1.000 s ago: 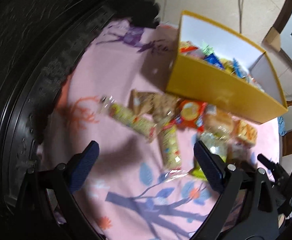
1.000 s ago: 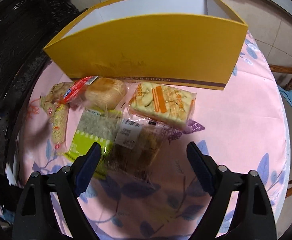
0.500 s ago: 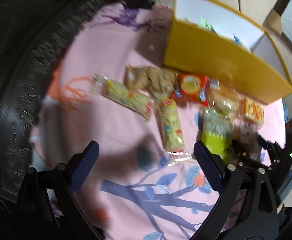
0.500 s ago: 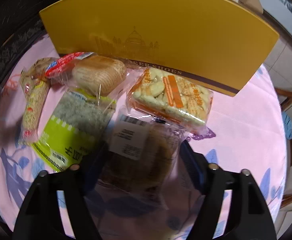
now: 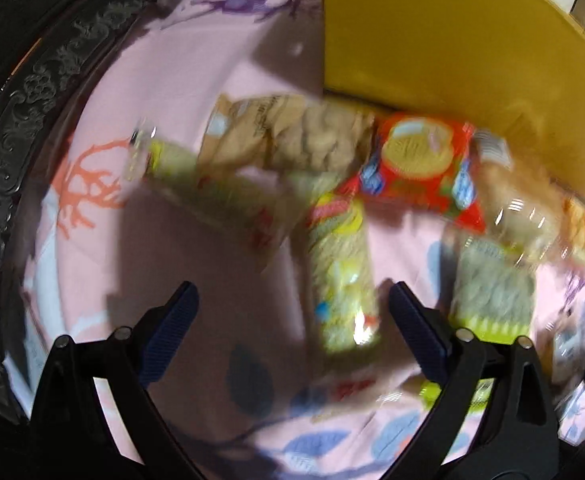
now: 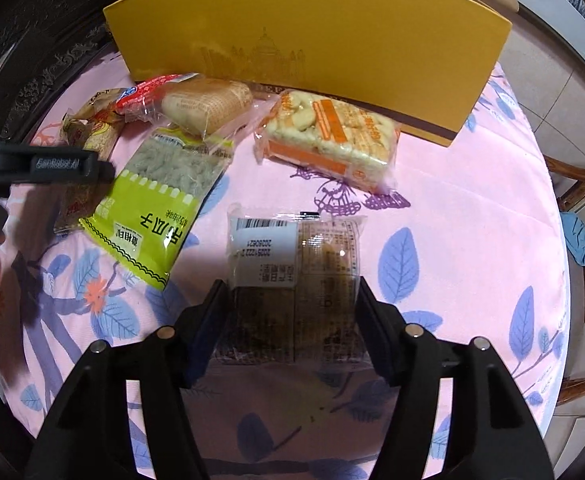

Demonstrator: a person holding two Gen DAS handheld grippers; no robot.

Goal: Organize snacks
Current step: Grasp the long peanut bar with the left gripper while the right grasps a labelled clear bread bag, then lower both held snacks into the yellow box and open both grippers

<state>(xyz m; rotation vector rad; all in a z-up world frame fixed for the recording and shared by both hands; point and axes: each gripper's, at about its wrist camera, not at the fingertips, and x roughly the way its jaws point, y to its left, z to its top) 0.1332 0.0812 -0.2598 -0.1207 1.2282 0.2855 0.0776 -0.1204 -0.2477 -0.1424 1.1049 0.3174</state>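
Now my right gripper (image 6: 290, 300) jaws clamp the brown cake packet (image 6: 296, 276) on the bench (image 6: 472, 240), nearer than the yellow box (image 6: 312, 40); left gripper (image 5: 292, 312) jaws gape above a green-yellow snack stick (image 5: 342, 280).

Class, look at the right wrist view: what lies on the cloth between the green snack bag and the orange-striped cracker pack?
In the right wrist view, only bare pink cloth separates the green snack bag and the orange-striped cracker pack; the wrapped bun sits just behind that gap.

You face a round table (image 6: 472, 208) under a pink leaf-print cloth (image 6: 444, 240), with dark carved wooden furniture (image 5: 24, 92) to its left, a wooden chair (image 6: 580, 184) to its right and pale floor tiles (image 6: 552, 92) beyond.
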